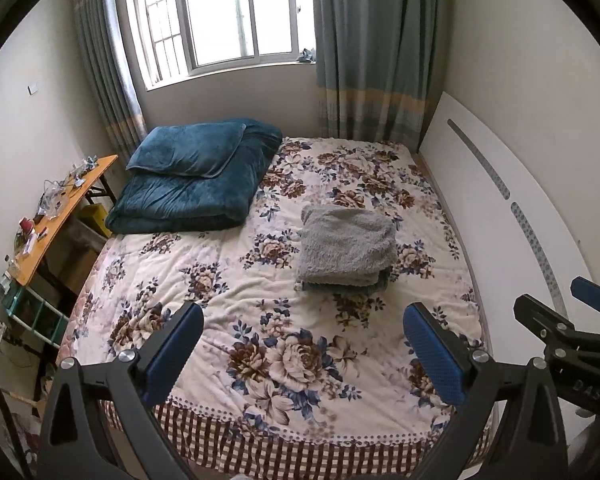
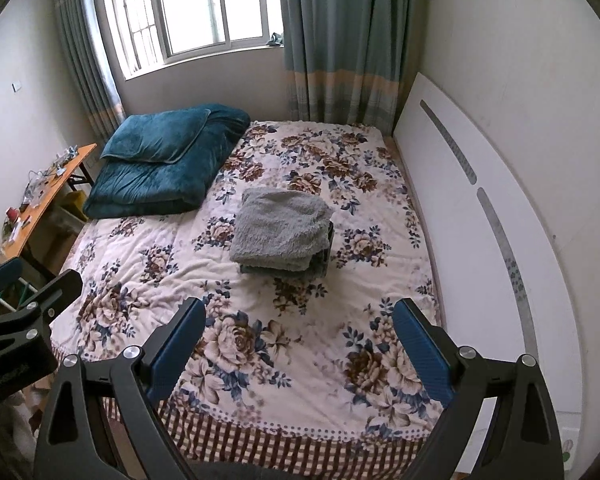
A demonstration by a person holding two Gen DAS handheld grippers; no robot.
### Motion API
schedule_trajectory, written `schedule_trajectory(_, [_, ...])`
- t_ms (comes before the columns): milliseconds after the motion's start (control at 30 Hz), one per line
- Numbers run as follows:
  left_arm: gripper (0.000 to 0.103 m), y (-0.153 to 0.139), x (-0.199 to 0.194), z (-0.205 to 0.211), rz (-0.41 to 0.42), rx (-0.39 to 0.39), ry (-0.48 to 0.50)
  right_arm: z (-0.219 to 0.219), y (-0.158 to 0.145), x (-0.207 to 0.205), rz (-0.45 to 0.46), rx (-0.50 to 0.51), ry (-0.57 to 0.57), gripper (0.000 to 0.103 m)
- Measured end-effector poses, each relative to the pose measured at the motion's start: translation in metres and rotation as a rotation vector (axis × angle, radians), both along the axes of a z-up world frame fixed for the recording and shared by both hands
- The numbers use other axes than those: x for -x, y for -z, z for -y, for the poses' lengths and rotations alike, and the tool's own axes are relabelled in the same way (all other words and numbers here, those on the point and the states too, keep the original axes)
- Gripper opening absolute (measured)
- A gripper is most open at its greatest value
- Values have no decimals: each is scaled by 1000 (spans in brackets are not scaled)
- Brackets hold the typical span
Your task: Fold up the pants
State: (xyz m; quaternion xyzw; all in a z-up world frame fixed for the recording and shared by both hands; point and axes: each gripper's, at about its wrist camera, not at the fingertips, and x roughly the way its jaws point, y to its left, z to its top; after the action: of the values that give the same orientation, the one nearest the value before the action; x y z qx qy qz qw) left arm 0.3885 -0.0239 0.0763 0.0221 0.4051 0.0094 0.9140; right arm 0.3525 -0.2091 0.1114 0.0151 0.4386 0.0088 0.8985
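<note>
I held both tools above the near edge of the bed [image 1: 204, 264], well back from the work. The left gripper [image 1: 302, 338] stood spread wide with nothing between its blue pads [image 1: 432, 356], and the right gripper [image 2: 298, 334] was just as wide and just as empty. I judged that sensible: the grey fleece pants [image 1: 346, 244] already lay as a squared bundle on the floral cover, right of the middle of the bed and well apart from my fingers, so there seemed little left to pinch.

The bundle sat clear of the folded teal quilt [image 1: 196, 184] at the far left, and short of the white headboard [image 1: 500, 208] along the right, probably so each fold had flat cover under it.

Some things I could not settle. A darker layer showed under the near edge of the pants in the right wrist view; whether it was part of the same garment or another piece beneath, I could not tell. The waistband and cuffs were hidden inside the folds. The small clutter on the side table [image 1: 60, 208] at the left was too small to name.
</note>
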Motion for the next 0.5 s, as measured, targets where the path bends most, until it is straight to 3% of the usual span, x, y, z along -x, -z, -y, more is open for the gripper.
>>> schedule_trajectory(500, [102, 1, 11, 5, 14, -37, -12, -2, -1, -2, 2, 0, -11, 97])
